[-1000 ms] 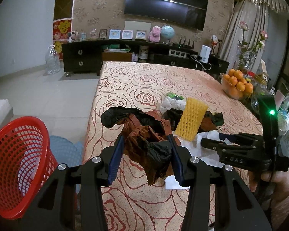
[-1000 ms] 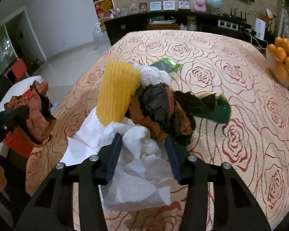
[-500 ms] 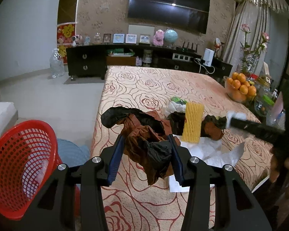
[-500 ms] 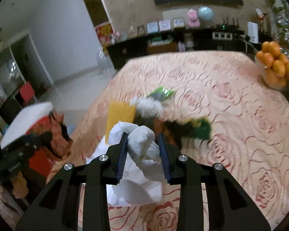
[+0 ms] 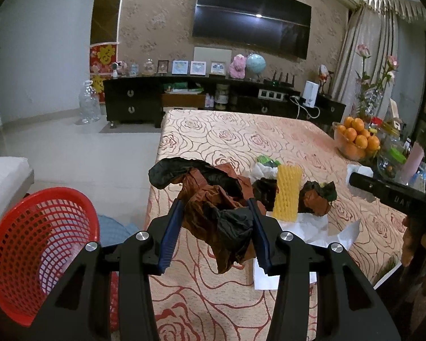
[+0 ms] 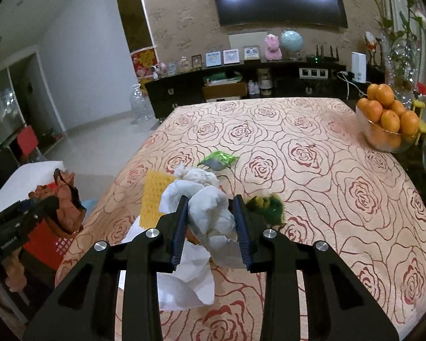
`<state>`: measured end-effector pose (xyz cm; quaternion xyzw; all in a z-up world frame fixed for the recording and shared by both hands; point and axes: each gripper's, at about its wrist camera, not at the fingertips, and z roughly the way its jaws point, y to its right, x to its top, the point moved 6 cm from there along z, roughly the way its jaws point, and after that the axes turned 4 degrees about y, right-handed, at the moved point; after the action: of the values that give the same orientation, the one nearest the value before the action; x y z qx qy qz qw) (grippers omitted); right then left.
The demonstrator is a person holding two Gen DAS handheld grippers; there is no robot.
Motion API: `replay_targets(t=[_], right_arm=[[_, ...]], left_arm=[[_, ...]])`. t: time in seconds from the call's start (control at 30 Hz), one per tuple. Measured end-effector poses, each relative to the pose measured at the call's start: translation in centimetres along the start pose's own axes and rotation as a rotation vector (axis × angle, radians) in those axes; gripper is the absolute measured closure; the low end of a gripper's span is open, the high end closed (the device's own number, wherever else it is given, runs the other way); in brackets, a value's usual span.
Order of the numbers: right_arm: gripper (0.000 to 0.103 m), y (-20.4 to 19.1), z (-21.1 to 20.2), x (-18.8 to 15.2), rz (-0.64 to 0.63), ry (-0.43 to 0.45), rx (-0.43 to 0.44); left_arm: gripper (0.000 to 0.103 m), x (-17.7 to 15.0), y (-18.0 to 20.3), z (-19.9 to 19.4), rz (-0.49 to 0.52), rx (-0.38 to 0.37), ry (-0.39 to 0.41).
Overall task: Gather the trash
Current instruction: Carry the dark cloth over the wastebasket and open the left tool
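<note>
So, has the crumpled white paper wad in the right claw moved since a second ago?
Yes. The crumpled white paper wad has lifted off the rose-patterned tablecloth, clamped in the right claw, whose jaws closed on it.

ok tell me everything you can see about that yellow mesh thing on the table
The yellow mesh thing looks like a foam net sleeve with a diamond-hole pattern, soft and slightly squashed. In the left wrist view it stands roughly upright amid the pile on the rose-patterned tablecloth, its base on crumpled white paper, with dark brown wrappers close on either side. Neither claw touches it.
</note>
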<state>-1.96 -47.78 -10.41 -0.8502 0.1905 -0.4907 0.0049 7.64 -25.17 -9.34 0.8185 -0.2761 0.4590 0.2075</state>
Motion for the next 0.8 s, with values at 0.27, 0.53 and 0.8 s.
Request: replay_targets(t=[0.27, 0.53, 0.8], right_arm=[[0.072, -1.8, -0.3, 0.6, -0.016, 0.016, 0.011], [0.072, -4.5, -1.0, 1.5, -0.052, 0.042, 0.029], [0.072, -8.1, -0.3, 1.3, -0.081, 0.018, 0.067]], left_arm=[[0.059, 1.9, -3.0, -3.5, -0.001, 0.072, 0.067], [0.059, 2.6, -8.2, -6.5, 0.024, 0.223, 0.097], [0.059, 1.6, -13.2, -7.5, -0.049, 0.294, 0.085]])
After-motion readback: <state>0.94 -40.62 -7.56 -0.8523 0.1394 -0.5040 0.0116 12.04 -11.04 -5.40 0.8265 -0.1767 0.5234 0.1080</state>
